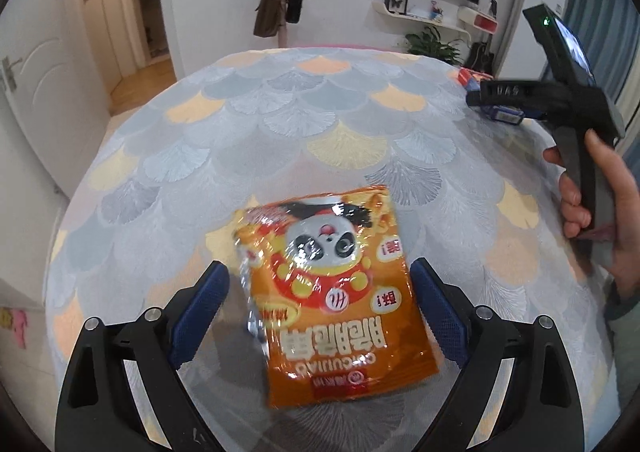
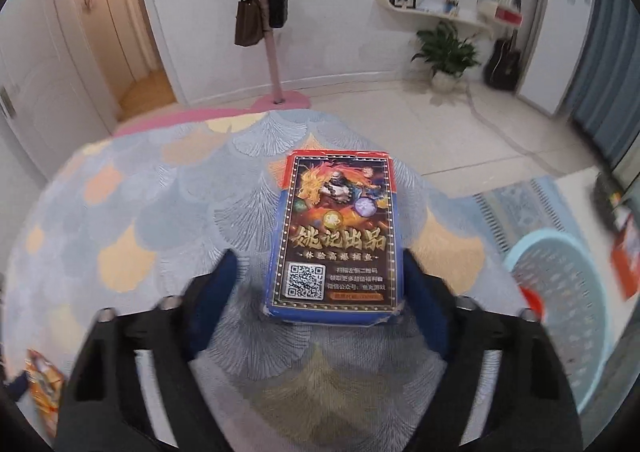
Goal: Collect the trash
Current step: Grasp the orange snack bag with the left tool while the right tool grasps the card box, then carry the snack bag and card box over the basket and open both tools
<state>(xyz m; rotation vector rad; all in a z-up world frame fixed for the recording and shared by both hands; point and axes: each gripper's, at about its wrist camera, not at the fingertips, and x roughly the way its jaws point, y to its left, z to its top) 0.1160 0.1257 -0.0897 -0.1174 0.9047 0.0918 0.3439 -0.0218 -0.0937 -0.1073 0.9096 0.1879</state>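
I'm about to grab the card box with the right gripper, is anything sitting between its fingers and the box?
Nothing visible. The card box already lies between the right gripper's open fingers on the patterned cloth, with no other item there.

Tabletop cloth (image 1: 280, 123): pale grey-blue, fan-scale pattern with white veining, scattered yellow and peach fans.
Snack packet (image 1: 332, 292): centre of left wrist view, orange, red-and-yellow trim, black-and-white panda, glossy.
Card box (image 2: 334, 236): centre of right wrist view, blue sides, red top edge, dark face with gold characters, orange dragon, black-and-white QR square.
Basket (image 2: 560, 292): lower right, light blue, latticed.
Left claw (image 1: 320, 316) and right claw (image 2: 320, 296): black frames, blue pads.
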